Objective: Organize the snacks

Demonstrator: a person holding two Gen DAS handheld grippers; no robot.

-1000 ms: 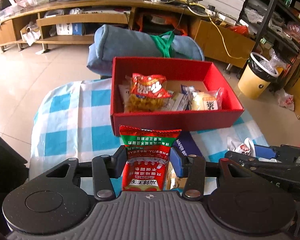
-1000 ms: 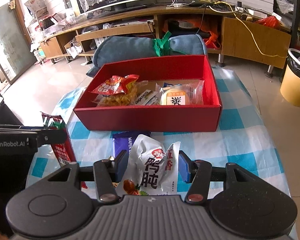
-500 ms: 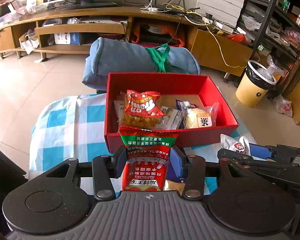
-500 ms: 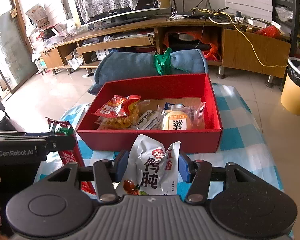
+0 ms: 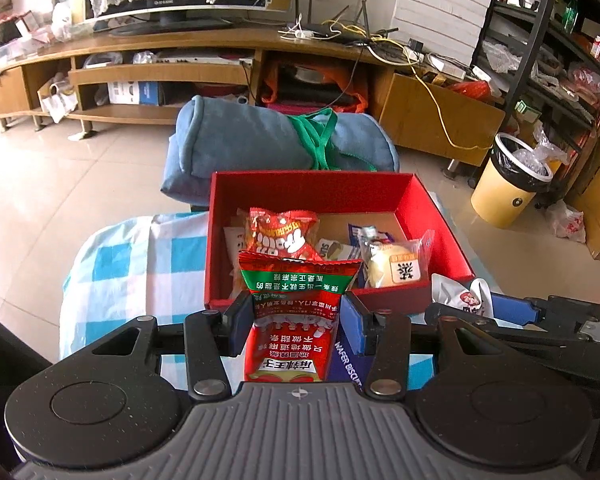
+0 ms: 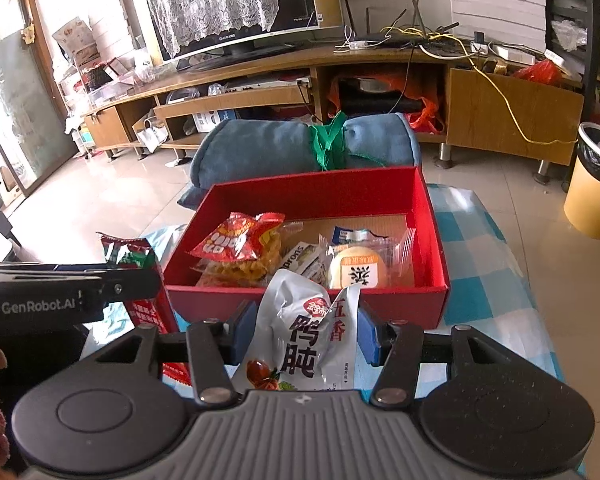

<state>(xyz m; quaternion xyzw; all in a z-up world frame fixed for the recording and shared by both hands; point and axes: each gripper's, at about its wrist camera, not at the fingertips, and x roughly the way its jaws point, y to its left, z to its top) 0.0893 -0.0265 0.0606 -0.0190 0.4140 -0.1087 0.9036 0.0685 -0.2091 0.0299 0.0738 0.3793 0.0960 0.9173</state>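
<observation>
The left gripper [image 5: 296,322] pinches an upright red-and-green foil snack packet [image 5: 294,316], and the right gripper [image 6: 306,330] clamps a crinkled white pouch with black characters [image 6: 308,328]; both hang just before the open red cardboard box [image 6: 430,216] of snacks.

red box [image 6: 308,300] right-rear floor bare, left crowded

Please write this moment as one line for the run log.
left gripper: shut on red-green packet | right gripper: shut on white packet | both near front wall of red box | neither packet in box
</observation>
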